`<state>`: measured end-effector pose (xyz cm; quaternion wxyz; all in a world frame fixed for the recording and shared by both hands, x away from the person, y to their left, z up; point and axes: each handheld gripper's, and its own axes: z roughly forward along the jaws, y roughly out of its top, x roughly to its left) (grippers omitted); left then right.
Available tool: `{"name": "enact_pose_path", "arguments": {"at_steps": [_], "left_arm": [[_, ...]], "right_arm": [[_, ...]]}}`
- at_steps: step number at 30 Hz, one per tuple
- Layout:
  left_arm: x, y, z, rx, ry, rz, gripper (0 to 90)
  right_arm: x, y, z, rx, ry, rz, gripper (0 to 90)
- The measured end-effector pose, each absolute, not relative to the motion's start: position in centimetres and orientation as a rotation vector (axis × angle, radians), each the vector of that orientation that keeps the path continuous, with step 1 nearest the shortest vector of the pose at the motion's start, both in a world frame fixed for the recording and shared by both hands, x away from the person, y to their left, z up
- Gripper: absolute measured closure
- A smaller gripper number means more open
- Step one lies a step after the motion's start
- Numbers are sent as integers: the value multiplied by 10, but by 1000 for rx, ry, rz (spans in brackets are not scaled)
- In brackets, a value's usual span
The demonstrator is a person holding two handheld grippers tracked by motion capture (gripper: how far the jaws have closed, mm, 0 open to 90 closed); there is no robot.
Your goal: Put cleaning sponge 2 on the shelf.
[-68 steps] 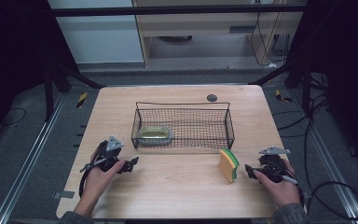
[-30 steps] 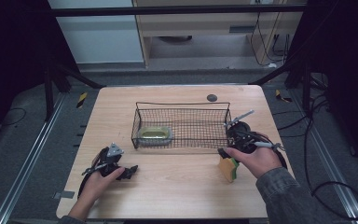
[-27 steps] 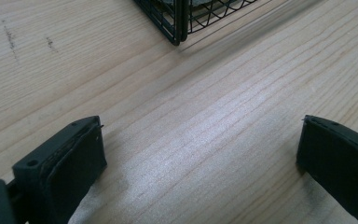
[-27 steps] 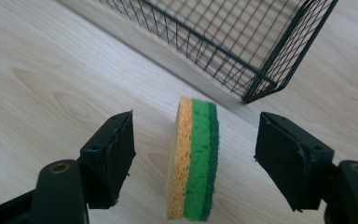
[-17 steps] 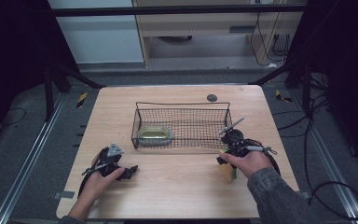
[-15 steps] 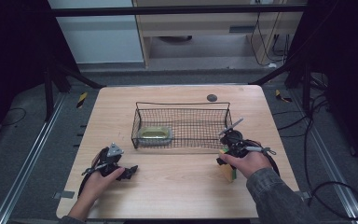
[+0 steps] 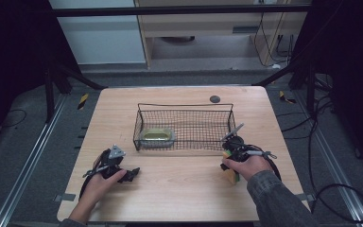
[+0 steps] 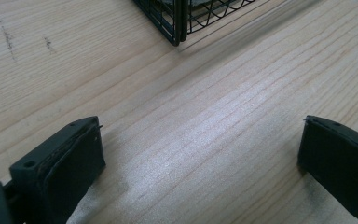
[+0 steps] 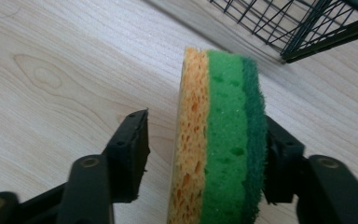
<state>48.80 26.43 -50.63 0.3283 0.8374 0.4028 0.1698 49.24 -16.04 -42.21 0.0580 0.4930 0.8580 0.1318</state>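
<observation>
Sponge (image 9: 221, 140), standing on edge on the table (image 7: 179, 189), fills the lower middle of our right gripper view, between the jaws of the right gripper (image 9: 205, 158). Those jaws have just been closing: the one at right touches its dark green face, while the one at left stays a gap away from its orange face. At lower left of the high view, our left gripper (image 7: 123, 172) rests with jaws wide apart over bare wood. Farther up, the wire basket (image 7: 184, 106) holds a small dish (image 7: 157, 137).
</observation>
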Motion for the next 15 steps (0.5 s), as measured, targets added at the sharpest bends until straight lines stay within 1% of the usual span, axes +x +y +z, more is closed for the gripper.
{"name": "enact_pose_path", "arguments": {"at_steps": [2, 5, 6, 15], "left_arm": [[488, 264, -506, 2194, 1053, 444, 0], [488, 265, -506, 2195, 1052, 444, 0], [488, 264, -506, 2193, 1052, 444, 0], [488, 265, -506, 2191, 1049, 445, 0]], "right_arm": [[492, -161, -424, 1495, 2605, 391, 495], [491, -164, -424, 1487, 2616, 395, 618], [490, -165, -424, 1491, 2614, 399, 634], [482, -189, -411, 1502, 2550, 498, 639]]}}
